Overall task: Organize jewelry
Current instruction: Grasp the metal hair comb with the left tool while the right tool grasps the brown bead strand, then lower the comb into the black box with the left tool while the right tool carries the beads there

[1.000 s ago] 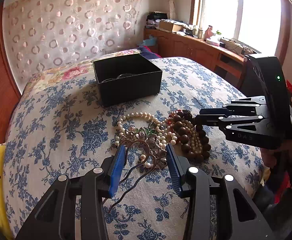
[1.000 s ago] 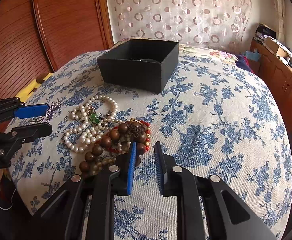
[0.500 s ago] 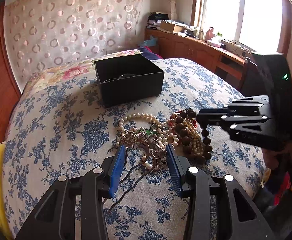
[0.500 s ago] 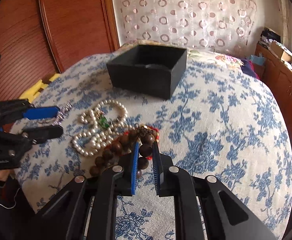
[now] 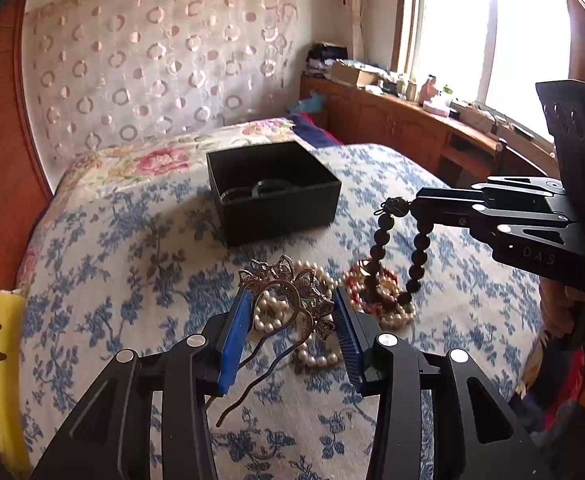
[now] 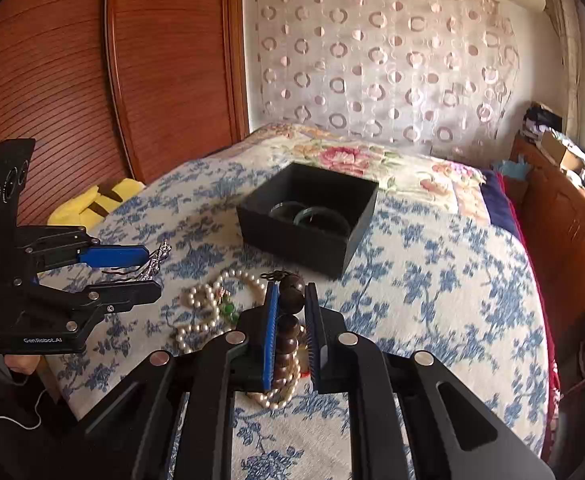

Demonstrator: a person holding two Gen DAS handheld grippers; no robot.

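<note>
Bead bracelet [image 6: 290,312] between right tongs [image 6: 291,300]

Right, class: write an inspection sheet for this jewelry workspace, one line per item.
Surface: bed under a blue floral cover.
Job's things: black box holding bangles; pearl necklace and more beads lying on the cover.
Clutter: yellow cushion at the bed edge.
Grippers: left gripper holds a metal hairpin; right gripper shut on a brown bead bracelet, lifted.
Cables: thin white cord.
Surroundings: wooden headboard, window, cluttered sideboard.
</note>
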